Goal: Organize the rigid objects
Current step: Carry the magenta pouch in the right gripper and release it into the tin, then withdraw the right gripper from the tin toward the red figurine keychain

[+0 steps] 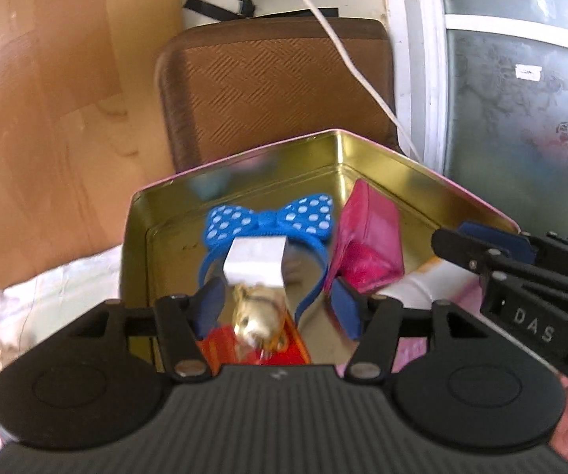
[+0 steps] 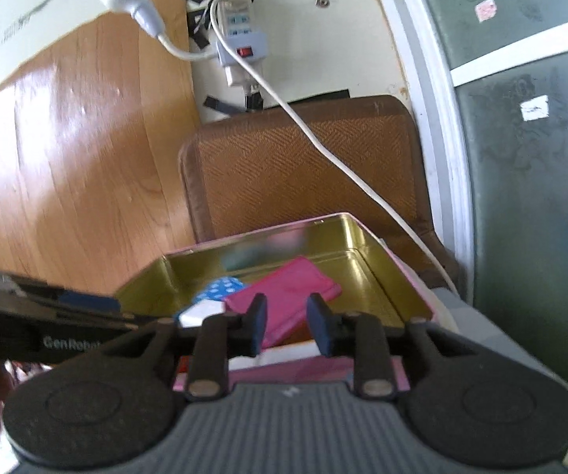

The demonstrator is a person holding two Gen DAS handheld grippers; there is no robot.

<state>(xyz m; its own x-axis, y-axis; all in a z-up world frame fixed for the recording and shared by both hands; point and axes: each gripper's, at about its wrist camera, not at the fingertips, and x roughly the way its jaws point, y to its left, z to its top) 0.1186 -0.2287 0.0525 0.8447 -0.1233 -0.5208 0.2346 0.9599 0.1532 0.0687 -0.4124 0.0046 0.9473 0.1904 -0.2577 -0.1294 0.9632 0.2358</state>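
An open gold tin [image 1: 363,158] holds a blue polka-dot bow headband [image 1: 268,219], a white block [image 1: 254,262], a pink pouch [image 1: 367,245], a gold trinket [image 1: 256,316] and a red item [image 1: 291,349]. My left gripper [image 1: 278,308] is open just above the tin, jaws either side of the gold trinket without gripping it. My right gripper [image 2: 285,324] is open and empty at the tin's [image 2: 382,276] near edge, before the pink pouch [image 2: 287,296]. It also shows at the right of the left wrist view [image 1: 493,249].
A brown woven cushion [image 1: 272,79] stands behind the tin against the wall. A white cable [image 2: 323,146] hangs from a power strip [image 2: 240,43] across it. Wood panelling [image 1: 46,118] is at left, a frosted window [image 1: 521,98] at right, white cloth [image 1: 46,300] under the tin.
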